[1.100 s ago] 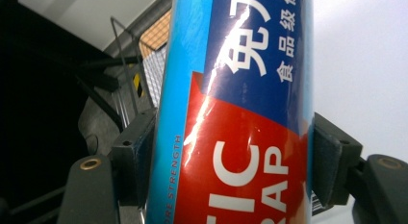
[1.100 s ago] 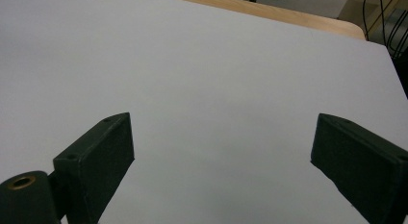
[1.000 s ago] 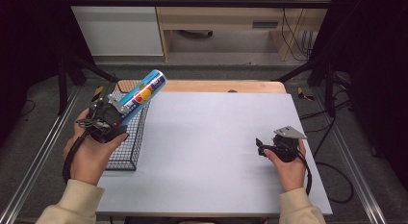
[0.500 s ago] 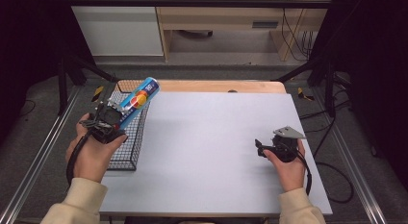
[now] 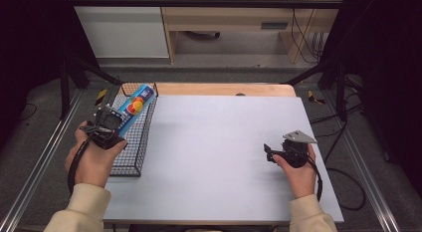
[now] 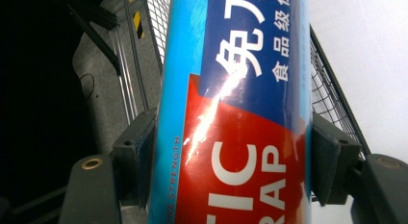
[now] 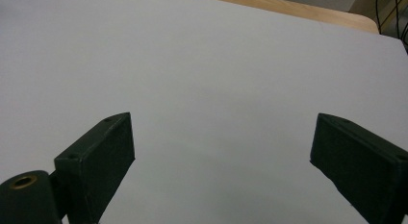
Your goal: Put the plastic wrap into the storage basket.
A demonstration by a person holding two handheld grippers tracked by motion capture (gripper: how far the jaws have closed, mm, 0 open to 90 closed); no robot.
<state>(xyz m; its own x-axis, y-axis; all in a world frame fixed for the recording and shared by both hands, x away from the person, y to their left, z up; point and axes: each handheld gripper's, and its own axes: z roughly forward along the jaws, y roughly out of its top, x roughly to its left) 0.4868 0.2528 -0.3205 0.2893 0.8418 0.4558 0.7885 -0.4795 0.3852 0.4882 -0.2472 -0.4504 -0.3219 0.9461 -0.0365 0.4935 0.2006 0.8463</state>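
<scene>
The left gripper [image 5: 110,126] sits at the middle left of the high view, and its jaws are clamped on a blue tube [image 5: 134,108] of plastic wrap. In the left gripper view the two black pads press on both flanks of the tube [image 6: 235,113], so the grasp is firm and across the width.

The relation that matters is between the tube and the wire basket [image 5: 130,152] under it. The long axis of the tube runs from the gripper up and to the right in the high view, toward the upper left corner of the table [image 5: 224,142]. The basket is also long in nearly this direction, so the tube lies almost along it, with the far end raised above the mesh. I judge that the coming move is to lower the tube into the basket, and for this the far end must tip down between the walls.

The tube is a smooth, glossy cylinder with a red patch, white letters and a bright glare on the film. It looks slippery and stiff. The basket is thin black wire, rectangular, with an open top. The table has a matte pale grey sheet and a wooden edge at the top.

The right gripper [image 5: 271,153] rests at the middle right, well apart from the tube. Its jaws stand wide apart with nothing between them [image 7: 221,156].
</scene>
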